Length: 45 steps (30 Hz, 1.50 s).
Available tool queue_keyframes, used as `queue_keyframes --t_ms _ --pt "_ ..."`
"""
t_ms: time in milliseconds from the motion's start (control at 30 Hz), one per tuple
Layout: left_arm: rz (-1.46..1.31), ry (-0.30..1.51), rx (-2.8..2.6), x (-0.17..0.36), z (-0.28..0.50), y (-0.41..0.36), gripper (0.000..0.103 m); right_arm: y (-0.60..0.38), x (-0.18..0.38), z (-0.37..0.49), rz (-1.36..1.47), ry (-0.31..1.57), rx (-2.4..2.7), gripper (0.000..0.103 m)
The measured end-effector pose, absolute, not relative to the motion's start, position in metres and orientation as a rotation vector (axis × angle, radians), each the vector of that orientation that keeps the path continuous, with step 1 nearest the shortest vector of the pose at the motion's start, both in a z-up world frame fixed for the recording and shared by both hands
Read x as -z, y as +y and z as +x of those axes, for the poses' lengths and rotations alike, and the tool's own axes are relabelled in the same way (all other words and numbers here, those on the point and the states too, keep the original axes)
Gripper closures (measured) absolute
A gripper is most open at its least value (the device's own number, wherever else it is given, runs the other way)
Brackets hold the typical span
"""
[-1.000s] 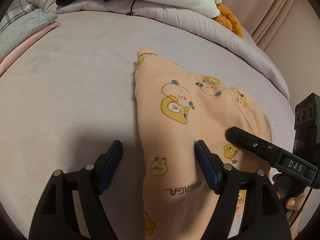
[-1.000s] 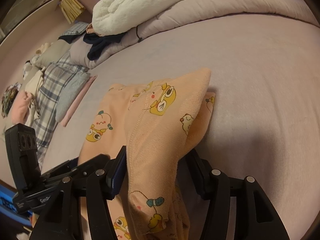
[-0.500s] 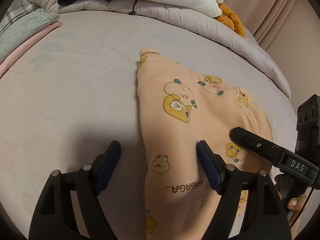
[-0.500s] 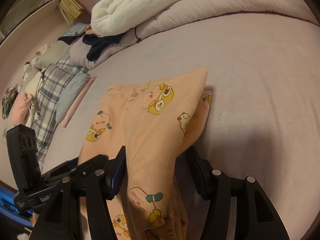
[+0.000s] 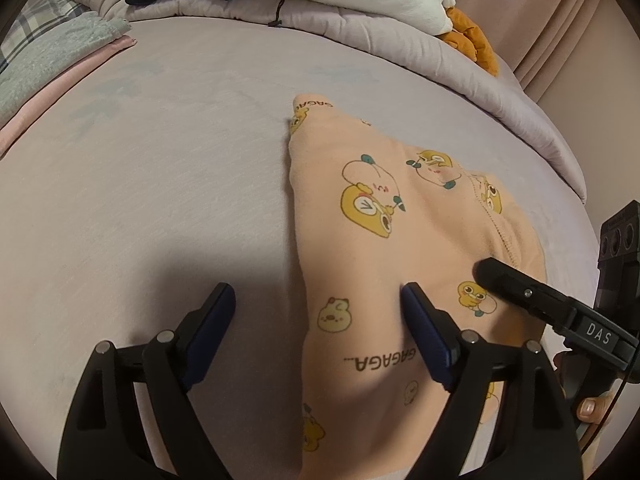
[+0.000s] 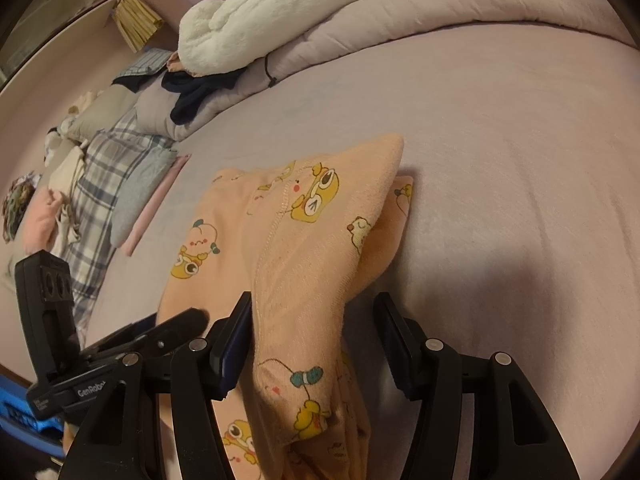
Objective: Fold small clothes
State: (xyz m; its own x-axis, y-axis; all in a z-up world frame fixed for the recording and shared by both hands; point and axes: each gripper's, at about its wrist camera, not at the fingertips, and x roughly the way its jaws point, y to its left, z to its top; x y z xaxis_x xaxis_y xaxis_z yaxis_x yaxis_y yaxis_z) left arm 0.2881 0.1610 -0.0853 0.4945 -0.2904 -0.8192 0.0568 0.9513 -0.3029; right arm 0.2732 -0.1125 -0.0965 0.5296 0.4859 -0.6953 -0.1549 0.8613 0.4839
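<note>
Item: peach garment (image 5: 400, 240), mid-fold. Your left gripper (image 5: 320, 320) is opening, cloth between its jaws; your right gripper (image 6: 316, 328) stands apart, astride a raised fold. Next, probably: withdraw and flatten.

A white fleece blanket (image 6: 280, 12) lies on a rolled lilac duvet (image 5: 360, 28) beside plaid bedding (image 6: 108, 176).

The peach garment (image 5: 384, 240) is soft, matt fleecy cloth; the bed (image 5: 160, 184) sheet is matt, finely napped; each tool (image 5: 320, 332) is matt black plastic.
</note>
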Motion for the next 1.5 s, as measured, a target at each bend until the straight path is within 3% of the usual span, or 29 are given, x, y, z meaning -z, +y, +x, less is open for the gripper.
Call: queue_keyframes --t_ms 933,1500 --pt "-0.242 1.034 0.125 0.074 0.260 0.177 0.010 -0.125 0.094 0.247 0.403 0.931 -0.318 0.041" --pt "-0.214 1.029 0.086 0.061 0.216 0.176 0.005 -0.115 0.080 0.201 0.217 0.918 -0.233 0.040"
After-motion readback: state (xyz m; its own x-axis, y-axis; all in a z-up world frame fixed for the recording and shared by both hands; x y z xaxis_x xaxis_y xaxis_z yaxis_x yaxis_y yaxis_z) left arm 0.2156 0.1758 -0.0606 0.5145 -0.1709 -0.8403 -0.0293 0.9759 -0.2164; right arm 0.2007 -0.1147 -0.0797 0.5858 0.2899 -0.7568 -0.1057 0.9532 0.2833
